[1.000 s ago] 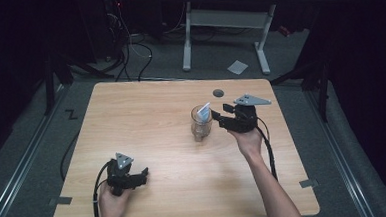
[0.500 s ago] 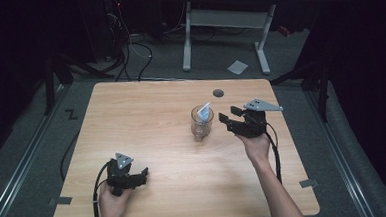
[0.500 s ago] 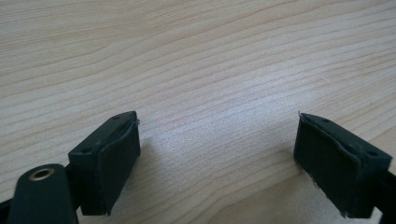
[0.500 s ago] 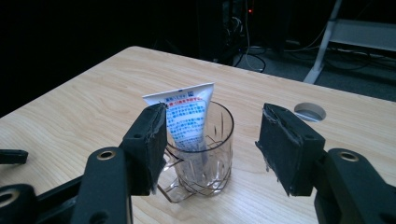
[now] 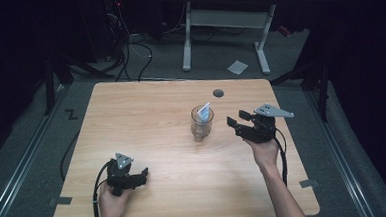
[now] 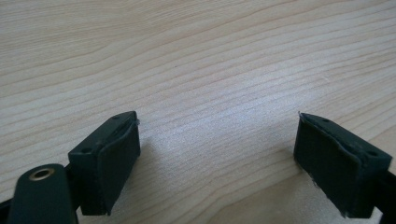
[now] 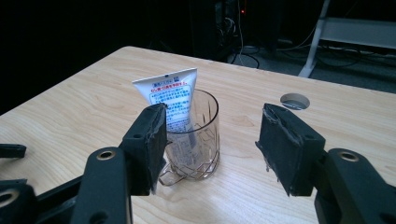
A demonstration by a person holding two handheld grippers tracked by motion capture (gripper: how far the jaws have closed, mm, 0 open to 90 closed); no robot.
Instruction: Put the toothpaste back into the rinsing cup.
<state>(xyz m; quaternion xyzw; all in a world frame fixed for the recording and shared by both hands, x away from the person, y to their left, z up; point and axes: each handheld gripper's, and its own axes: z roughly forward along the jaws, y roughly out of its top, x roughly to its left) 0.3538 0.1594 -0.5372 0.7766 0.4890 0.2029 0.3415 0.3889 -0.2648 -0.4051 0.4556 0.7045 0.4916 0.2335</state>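
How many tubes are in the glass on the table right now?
1. A single white squeeze tube with blue print stands tilted inside the clear glass tumbler near the middle of the wooden table. The glass is transparent, and nothing else shows inside it.

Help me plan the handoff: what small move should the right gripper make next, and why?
Probably draw a little farther away from the glass cup. The right gripper has open jaws with nothing between them, the tube already stands leaning inside the cup, and the left gripper rests open near the table's front edge.
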